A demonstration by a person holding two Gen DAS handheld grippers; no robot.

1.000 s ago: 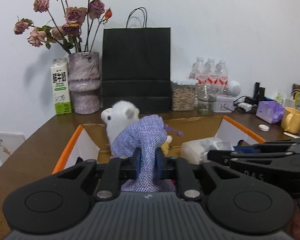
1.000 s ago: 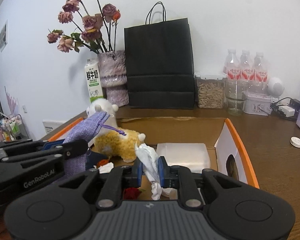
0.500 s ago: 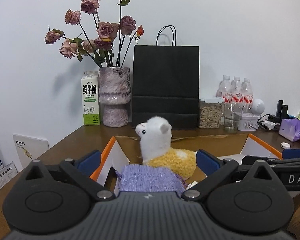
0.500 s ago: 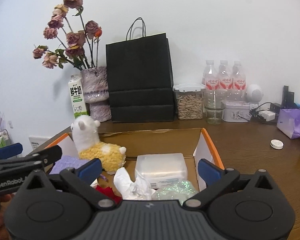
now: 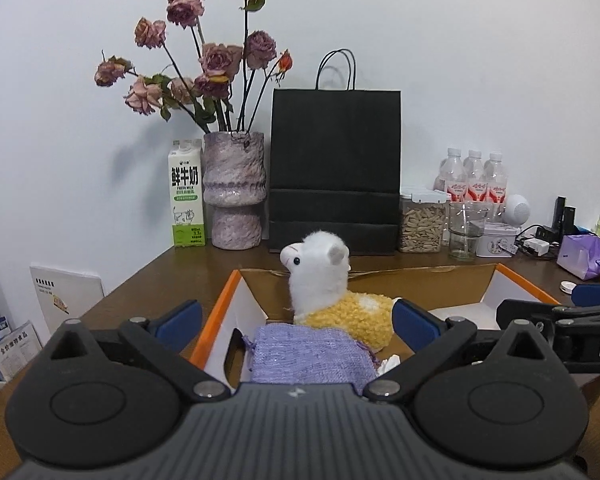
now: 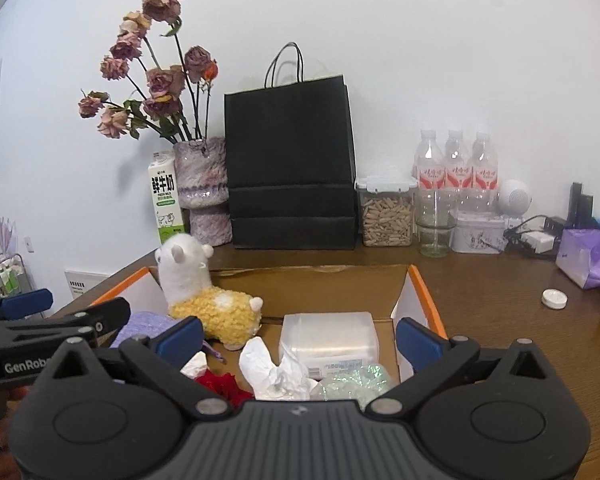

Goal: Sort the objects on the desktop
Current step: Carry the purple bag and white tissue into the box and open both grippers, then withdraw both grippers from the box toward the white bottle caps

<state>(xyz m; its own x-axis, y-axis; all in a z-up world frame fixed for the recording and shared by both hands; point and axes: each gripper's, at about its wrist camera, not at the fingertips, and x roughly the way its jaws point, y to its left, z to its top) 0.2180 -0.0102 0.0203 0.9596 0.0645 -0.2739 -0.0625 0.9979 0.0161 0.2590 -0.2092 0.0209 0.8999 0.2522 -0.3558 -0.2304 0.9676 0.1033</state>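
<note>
1. Now, left wrist view: left gripper point(image 5: 296, 322) tilts slightly down over the cardboard box point(image 5: 236, 304), jaws wide apart, holding nothing; purple pouch point(image 5: 312, 354) lies below, beside the alpaca plush point(image 5: 332, 292).
2. Right wrist view: right gripper point(image 6: 298, 340) likewise spread wide & empty, above crumpled tissue point(image 6: 274, 372) w/ plastic container point(image 6: 328, 338) in the box.

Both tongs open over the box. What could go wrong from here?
1. The purple pouch lies between the left tongs; closing could re-grab it.
2. The crumpled tissue sits loose under the right tongs and might snag.
3. The left tongs are close beside the right; they could collide.
</note>
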